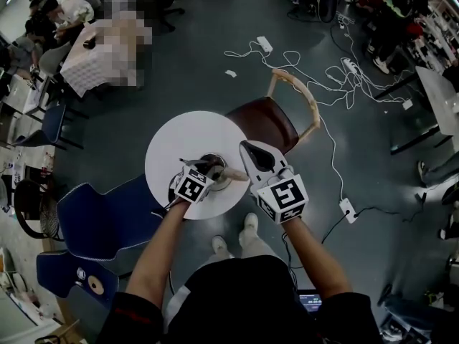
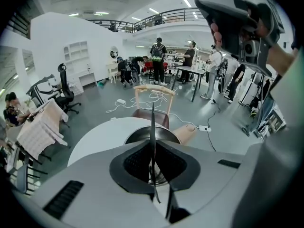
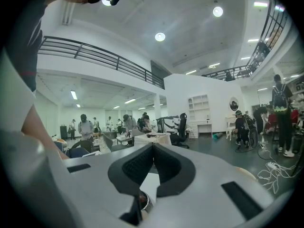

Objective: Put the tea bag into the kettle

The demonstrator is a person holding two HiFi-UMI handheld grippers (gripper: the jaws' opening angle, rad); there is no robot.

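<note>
Tea bag [image 2: 152, 120] is seen edge-on as a thin dark strip, pinched between the nearly closed jaws of the left gripper [image 2: 153, 144]. That gripper is angled down over the open mouth of the kettle [image 2: 137, 137], just beyond its tips. Whether the strip's lower end has reached the opening cannot be told. The kettle is set on a round white table [image 2: 92, 144], with its wooden handle [image 2: 184, 134] turned to the right of the jaws. The right gripper [image 3: 153, 146] is held level alongside, jaws closed on nothing. The bag is judged light, limp and easily torn, so it is best gripped by its top edge or tag.
</note>
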